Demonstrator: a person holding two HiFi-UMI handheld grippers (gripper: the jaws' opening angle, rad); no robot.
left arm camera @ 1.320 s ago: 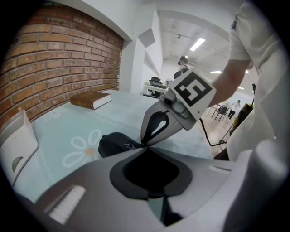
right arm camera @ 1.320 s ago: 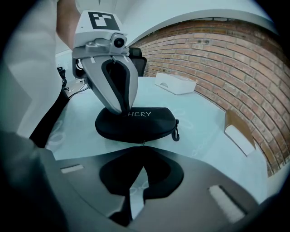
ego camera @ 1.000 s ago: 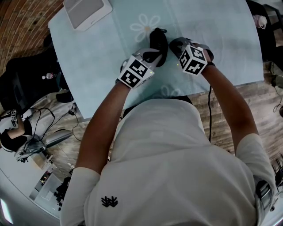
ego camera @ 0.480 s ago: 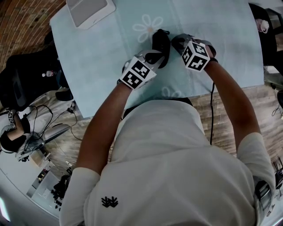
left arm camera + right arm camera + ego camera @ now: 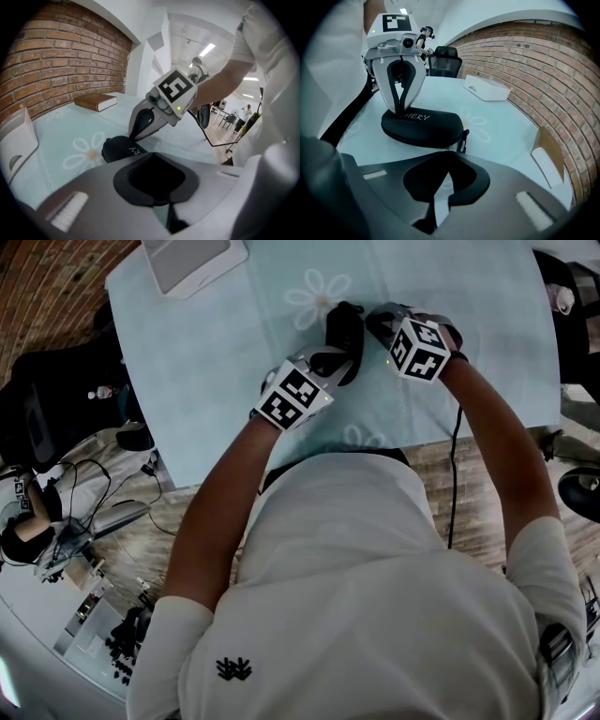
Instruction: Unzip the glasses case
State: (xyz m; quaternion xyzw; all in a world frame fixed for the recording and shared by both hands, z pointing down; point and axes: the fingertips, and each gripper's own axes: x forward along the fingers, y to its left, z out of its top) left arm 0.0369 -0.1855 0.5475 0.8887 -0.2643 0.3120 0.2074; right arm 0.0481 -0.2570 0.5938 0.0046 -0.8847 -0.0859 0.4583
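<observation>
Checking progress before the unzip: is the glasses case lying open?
No, the glasses case lies closed, with its two halves together.

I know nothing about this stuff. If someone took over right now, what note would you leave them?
Left tool: jaws together, tips resting on top of the black oval zip-up glasses case, which lies on the pale blue daisy-print tablecloth.
Right tool: jaws together, tips at the case's end beside its black pull tab; grip on it unconfirmed.
Done: case steadied.
Left: it looks zipped; draw the zip open.
</observation>
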